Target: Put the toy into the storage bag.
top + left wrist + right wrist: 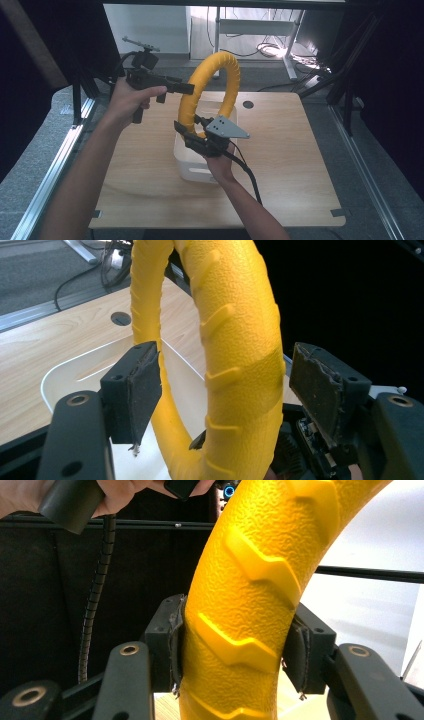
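Yellow ribbed ring (212, 90) held upright over the white bin (192, 160)

Nearest, the right gripper (235, 655) pinches the ring's lower arc, pads pressed into the tread; keep that squeeze firm and the ring vertical. Farther up, the left gripper (225, 390) straddles the ring with jaws spread, not touching: centre it before closing, above the wooden table (300, 165).

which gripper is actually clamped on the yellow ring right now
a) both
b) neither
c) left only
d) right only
d: in the right gripper view the right gripper presses both pads against the yellow ring, while the left gripper stands open around it, with a clear gap at its right pad.
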Available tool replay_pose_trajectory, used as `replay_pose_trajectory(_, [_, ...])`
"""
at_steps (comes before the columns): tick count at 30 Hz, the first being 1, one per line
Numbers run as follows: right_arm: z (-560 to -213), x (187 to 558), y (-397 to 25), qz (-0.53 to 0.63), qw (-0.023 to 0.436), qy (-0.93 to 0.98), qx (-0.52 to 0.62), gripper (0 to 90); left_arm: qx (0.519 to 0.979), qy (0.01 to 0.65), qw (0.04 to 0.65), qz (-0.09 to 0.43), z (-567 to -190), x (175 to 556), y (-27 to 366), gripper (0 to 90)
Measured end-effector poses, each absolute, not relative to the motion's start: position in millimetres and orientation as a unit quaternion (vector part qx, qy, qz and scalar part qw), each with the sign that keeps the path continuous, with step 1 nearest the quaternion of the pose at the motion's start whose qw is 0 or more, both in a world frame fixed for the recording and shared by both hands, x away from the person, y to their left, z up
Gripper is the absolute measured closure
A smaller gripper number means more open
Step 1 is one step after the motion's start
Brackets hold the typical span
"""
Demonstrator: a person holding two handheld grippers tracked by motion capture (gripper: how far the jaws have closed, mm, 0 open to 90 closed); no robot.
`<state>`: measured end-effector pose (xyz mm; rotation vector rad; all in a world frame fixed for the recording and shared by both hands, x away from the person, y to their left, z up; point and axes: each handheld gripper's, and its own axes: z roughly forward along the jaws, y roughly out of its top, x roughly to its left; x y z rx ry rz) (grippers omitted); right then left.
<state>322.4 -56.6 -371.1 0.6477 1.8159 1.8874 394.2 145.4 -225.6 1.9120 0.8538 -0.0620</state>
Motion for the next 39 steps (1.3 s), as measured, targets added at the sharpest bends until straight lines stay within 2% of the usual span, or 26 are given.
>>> replay_pose_trajectory(6, [-371.1, 321.7, -55.5, 0.684, 0.220, 0.655, 0.233, 48.5, 0.787, 0.358, 0.502, -0.028, -221.8, 401.2, 135.5, 28.8])
replay_pose_trajectory(16, [-371.4, 321.2, -52.7, 0.679, 0.224, 0.658, 0.235, 48.5, 0.806, 0.364, 0.465, -0.016, -218.5, 412.8, 107.9, 29.3])
replay_pose_trajectory(18, [-371.1, 320.7, -52.2, 0.681, 0.223, 0.657, 0.235, 48.5, 0.811, 0.368, 0.454, -0.010, -218.6, 414.2, 103.2, 30.5])
replay_pose_trajectory(20, [-370.7, 320.7, -52.2, 0.680, 0.224, 0.658, 0.234, 48.5, 0.812, 0.371, 0.451, -0.007, -219.0, 414.9, 100.9, 37.9])
replay_pose_trajectory(21, [-370.8, 321.0, -52.3, 0.679, 0.228, 0.658, 0.231, 48.5, 0.813, 0.372, 0.448, -0.005, -219.2, 415.3, 100.0, 37.9])
replay_pose_trajectory(22, [-370.5, 320.9, -52.0, 0.679, 0.227, 0.659, 0.231, 48.5, 0.813, 0.372, 0.449, -0.007, -219.2, 415.8, 99.5, 44.0])
replay_pose_trajectory(39, [-367.7, 323.9, -55.0, 0.687, 0.218, 0.653, 0.230, 47.1, 0.807, 0.392, 0.442, -0.003, -210.6, 414.6, 92.2, 46.7])
